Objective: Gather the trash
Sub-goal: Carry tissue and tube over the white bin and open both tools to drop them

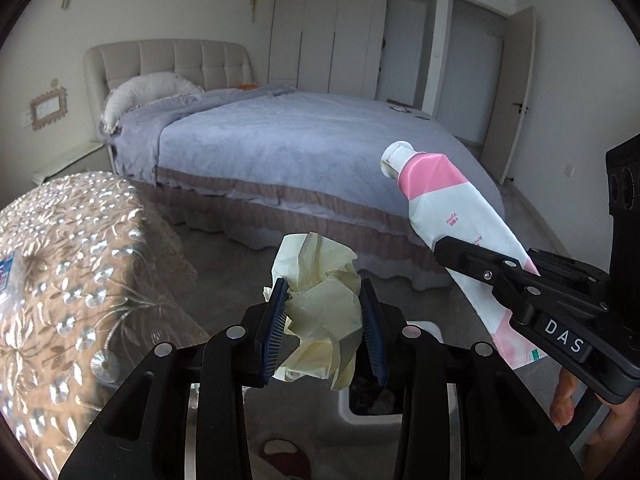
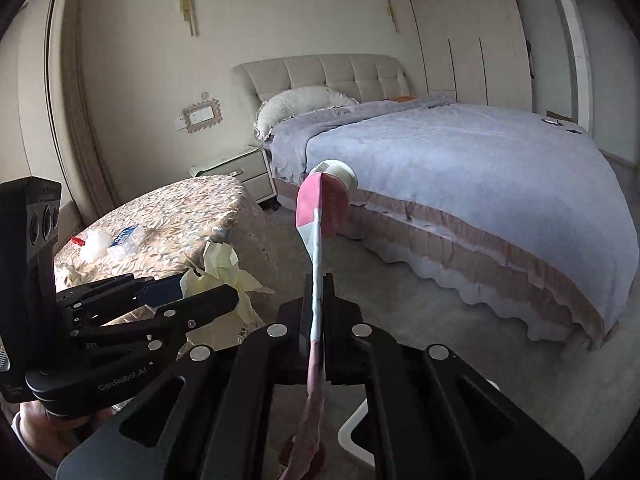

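Left wrist: crumpled tissue [image 1: 320,312]; squeezed tube [image 1: 448,216]

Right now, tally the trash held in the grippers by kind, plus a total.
Crumpled pale-yellow tissue: 1, clamped in the left gripper
Pink-and-white squeeze tube: 1, with white cap, clamped in the right gripper
Total: 2

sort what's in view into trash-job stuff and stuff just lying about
Job: crumpled pale yellow tissue in the left gripper; flattened pink and white tube in the right gripper; white bin below.

Lying about: grey-covered bed, white pillow, embroidered table.
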### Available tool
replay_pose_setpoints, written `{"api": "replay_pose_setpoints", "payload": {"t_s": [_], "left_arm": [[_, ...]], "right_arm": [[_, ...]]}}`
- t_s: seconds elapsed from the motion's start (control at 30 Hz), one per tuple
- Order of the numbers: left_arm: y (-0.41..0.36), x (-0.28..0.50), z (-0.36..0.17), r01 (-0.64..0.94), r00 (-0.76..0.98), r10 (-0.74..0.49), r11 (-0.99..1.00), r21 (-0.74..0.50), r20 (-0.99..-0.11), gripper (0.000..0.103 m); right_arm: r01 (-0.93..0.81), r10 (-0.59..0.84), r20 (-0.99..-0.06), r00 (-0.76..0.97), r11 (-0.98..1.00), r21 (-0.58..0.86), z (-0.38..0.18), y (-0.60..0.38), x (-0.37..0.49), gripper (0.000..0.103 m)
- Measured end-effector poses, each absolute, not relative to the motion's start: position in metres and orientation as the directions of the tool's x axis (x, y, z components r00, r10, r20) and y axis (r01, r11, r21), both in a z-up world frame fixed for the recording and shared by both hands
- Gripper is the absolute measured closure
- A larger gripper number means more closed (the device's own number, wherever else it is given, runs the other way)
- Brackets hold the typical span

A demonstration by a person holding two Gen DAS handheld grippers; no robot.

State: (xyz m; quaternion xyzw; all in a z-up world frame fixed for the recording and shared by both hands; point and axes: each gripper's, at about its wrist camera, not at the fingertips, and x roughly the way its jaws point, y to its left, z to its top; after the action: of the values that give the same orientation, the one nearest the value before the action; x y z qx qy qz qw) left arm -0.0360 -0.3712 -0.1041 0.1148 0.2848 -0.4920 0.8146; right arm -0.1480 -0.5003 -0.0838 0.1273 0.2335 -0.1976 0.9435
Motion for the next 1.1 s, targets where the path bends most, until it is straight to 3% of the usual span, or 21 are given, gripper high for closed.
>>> {"api": "replay_pose_setpoints", "payload": {"t_s": [0.43, 0.8, 0.83, 0.9, 0.93, 0.97, 1.0, 1.1], "left_arm": [[-0.467, -0.062, -0.166, 0.931, 0.140, -0.702, 0.334, -0.149, -0.699, 0.067], [-0.513, -0.069, -0.213, 0.938, 0.049, -0.628, 0.297, -0.181, -0.776, 0.066], [-0.517, -0.068, -0.218, 0.937, 0.037, -0.616, 0.296, -0.188, -0.787, 0.064], [-0.523, -0.067, -0.228, 0.933, 0.013, -0.588, 0.298, -0.202, -0.809, 0.047], [-0.524, -0.064, -0.233, 0.928, 0.024, -0.574, 0.317, -0.195, -0.818, 0.033], [-0.523, -0.063, -0.235, 0.922, 0.031, -0.565, 0.334, -0.194, -0.825, 0.013], [-0.523, -0.060, -0.238, 0.916, 0.026, -0.558, 0.345, -0.204, -0.829, 0.004], [-0.519, -0.051, -0.236, 0.906, 0.043, -0.562, 0.370, -0.205, -0.826, 0.005]], "right_arm": [[0.584, -0.431, -0.557, 0.710, 0.803, 0.123, -0.141, -0.561, -0.193, 0.099], [0.619, -0.420, -0.632, 0.651, 0.776, 0.121, -0.200, -0.603, -0.194, 0.099], [0.625, -0.425, -0.640, 0.640, 0.773, 0.112, -0.205, -0.605, -0.194, 0.099], [0.635, -0.430, -0.653, 0.623, 0.766, 0.101, -0.212, -0.610, -0.194, 0.099], [0.643, -0.437, -0.660, 0.611, 0.760, 0.093, -0.214, -0.612, -0.194, 0.098], [0.651, -0.444, -0.665, 0.600, 0.754, 0.084, -0.217, -0.615, -0.195, 0.098], [0.661, -0.448, -0.670, 0.592, 0.746, 0.085, -0.219, -0.618, -0.197, 0.098], [0.672, -0.441, -0.679, 0.588, 0.732, 0.107, -0.223, -0.626, -0.201, 0.099]]}}
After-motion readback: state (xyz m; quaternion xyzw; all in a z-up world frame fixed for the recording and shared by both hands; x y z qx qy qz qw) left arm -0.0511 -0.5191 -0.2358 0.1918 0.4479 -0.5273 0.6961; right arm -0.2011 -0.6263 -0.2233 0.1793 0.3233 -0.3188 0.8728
